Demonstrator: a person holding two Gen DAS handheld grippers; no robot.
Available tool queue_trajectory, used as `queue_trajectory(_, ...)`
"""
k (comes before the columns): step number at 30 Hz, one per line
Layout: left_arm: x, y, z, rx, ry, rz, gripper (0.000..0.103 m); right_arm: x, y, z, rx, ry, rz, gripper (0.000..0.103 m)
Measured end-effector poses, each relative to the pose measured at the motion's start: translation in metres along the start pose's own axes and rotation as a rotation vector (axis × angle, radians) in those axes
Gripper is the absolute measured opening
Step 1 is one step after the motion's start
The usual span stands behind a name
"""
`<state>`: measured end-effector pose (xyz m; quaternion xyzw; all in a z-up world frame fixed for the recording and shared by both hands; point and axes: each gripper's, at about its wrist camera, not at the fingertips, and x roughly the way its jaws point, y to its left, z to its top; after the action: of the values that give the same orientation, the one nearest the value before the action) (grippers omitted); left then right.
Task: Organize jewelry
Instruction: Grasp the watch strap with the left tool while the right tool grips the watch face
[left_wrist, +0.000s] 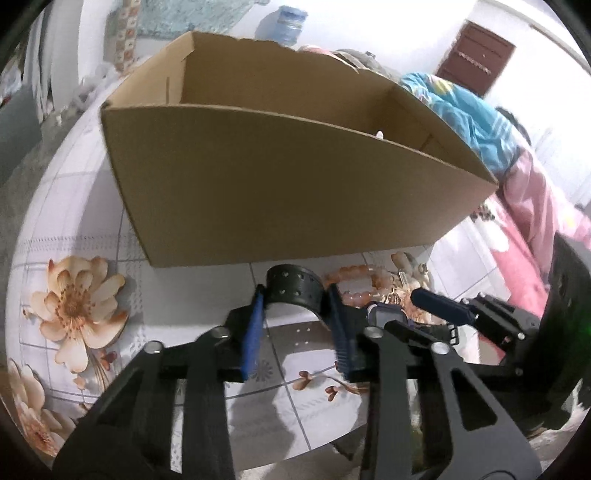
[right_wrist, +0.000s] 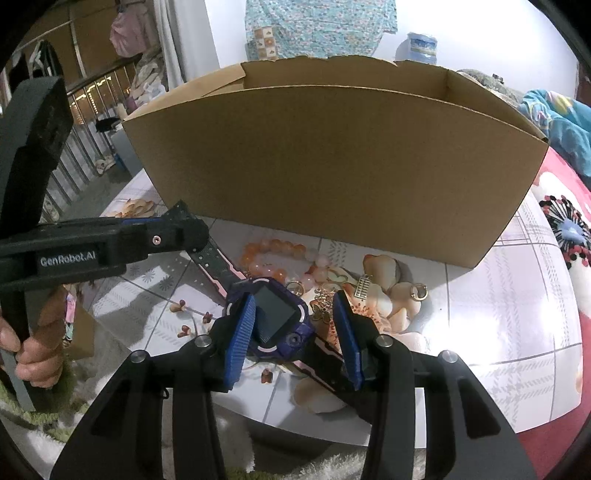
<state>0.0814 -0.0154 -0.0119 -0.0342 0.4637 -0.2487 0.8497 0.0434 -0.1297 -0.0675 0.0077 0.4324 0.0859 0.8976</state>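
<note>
The watch strap (left_wrist: 293, 291) is clamped in the left tongs (left_wrist: 295, 314), its loop bowed up. The watch face (right_wrist: 275, 314) is straddled by the right tongs (right_wrist: 293, 325), whose jaws stand apart, probably to steady it. The cardboard box (right_wrist: 332, 166) waits at twelve o'clock, the bead bracelet (right_wrist: 275, 254) lying just before it on the table (right_wrist: 498, 314).

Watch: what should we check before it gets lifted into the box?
1. Left gripper pinching the strap: ok, both pads touch it.
2. Right gripper gripping the watch: not ok, one finger stands off its case.
3. Box open on top: ok.
4. Room inside the box: cannot tell, its wall hides the floor.
5. Bead bracelet and butterfly charm clear of the watch: not ok, both lie right beside it.
</note>
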Motion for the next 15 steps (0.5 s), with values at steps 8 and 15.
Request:
queue_trajectory(8, -0.005, -0.012, -0.007, 0.090, -0.025, 0.100, 0.021, -0.029, -0.013, -0.003, 0.006, -0.045, 0.009, 0.044)
queue_trajectory(15, -0.006, -0.009, -0.014, 0.111, -0.023, 0.131, 0.021, -0.058, -0.054, -0.026, 0.157, 0.006, 0.026, 0.044)
